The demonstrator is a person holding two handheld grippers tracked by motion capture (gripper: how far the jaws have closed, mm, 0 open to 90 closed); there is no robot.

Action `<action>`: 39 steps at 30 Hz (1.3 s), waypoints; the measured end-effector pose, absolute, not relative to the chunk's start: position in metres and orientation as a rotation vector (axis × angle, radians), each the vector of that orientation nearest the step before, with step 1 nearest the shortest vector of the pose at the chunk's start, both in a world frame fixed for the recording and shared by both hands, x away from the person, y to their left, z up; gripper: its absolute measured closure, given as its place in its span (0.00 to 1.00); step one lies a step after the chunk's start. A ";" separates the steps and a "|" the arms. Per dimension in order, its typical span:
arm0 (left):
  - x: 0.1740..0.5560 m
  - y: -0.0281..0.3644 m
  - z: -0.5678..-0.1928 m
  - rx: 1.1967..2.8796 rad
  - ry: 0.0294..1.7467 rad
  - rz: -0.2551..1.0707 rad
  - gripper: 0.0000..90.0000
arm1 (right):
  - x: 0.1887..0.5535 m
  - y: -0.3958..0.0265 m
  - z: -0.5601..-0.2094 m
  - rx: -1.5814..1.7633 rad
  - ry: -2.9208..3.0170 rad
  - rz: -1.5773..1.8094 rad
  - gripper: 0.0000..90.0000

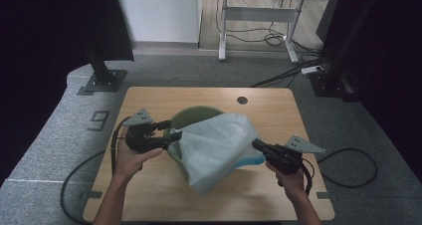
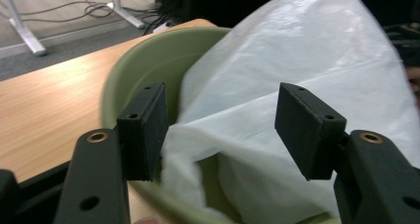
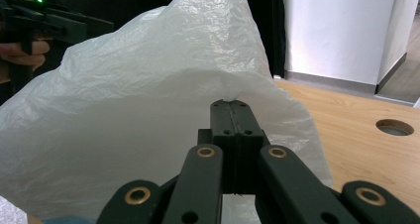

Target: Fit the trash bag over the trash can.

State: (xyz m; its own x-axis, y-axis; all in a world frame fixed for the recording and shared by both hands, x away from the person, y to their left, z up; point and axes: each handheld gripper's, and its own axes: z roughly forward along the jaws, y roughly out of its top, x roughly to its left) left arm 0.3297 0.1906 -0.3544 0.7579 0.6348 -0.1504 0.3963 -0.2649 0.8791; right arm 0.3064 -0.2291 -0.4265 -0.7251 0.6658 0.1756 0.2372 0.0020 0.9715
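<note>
On the table (image 1: 149, 195), your right gripper (image 3: 232, 107) is clamped on the bag (image 1: 216, 145) draped over the bin (image 1: 186, 118), while your left gripper (image 2: 220, 130) stands apart, the bag's edge loose between its jaws.

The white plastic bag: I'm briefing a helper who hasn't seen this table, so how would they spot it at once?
On the light wooden table, look to the middle, where a pale green round plastic bin stands. The thin, crinkled, translucent white plastic bag billows over the bin's rim toward the right tool, which pinches its edge. It is the only soft, white thing there; everything beside it is rigid.
</note>
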 end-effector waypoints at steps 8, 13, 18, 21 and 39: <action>0.313 0.161 -0.352 1.966 0.701 0.270 0.38 | 0.303 -0.216 -0.414 0.902 1.959 1.780 0.99; 0.305 0.148 -0.354 1.997 0.666 0.261 0.36 | 0.303 -0.210 -0.411 0.905 1.968 1.777 0.99; 0.306 0.146 -0.360 1.999 0.679 0.249 0.36 | 0.304 -0.204 -0.410 0.906 1.975 1.772 0.99; 0.306 0.146 -0.363 1.991 0.682 0.234 0.36 | 0.304 -0.201 -0.410 0.903 1.977 1.768 0.99; 0.308 0.140 -0.369 2.017 0.690 0.202 0.88 | 0.303 -0.198 -0.409 0.896 1.980 1.781 0.99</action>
State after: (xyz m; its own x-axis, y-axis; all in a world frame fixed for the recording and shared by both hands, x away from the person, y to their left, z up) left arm 0.3084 0.1400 -0.3695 0.8264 0.5468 -0.1343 0.3879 -0.3799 0.8398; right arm 0.3034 -0.1977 -0.4090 -0.7477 0.6436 0.1634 0.2305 0.0207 0.9729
